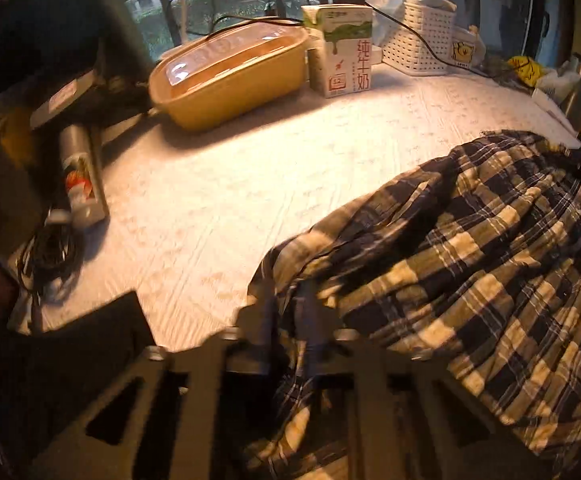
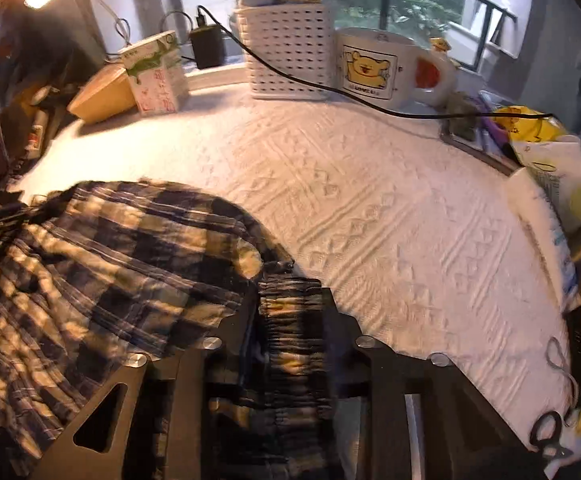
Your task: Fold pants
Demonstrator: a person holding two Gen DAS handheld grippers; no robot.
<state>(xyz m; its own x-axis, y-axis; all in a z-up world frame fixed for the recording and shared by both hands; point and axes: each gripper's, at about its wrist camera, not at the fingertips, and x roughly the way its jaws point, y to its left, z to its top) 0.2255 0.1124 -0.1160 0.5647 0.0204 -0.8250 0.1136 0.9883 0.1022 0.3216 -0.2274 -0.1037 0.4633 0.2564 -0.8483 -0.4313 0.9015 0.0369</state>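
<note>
Plaid pants (image 1: 470, 240) were pinched at both ends, bunched up on the white textured bedspread (image 1: 218, 184).

Left gripper (image 1: 280, 312) had its fingers clamped on a folded edge of the checked fabric, and the right gripper (image 2: 290, 304) had its fingers squeezed on the gathered elastic waistband, so the pants sagged in a rumpled heap between the two, lying on the cover. Further back, a black cable (image 2: 330, 88) trailed across the bedspread. Behind that sat a yellow lidded container (image 1: 230, 76), then a milk carton (image 1: 342, 48) with red characters reading 纯牛奶 down its side, a white perforated basket (image 2: 286, 48), and a big mug (image 2: 378, 64) with a yellow cartoon bear on it; the small print under the bear was too blurry to read.
</note>
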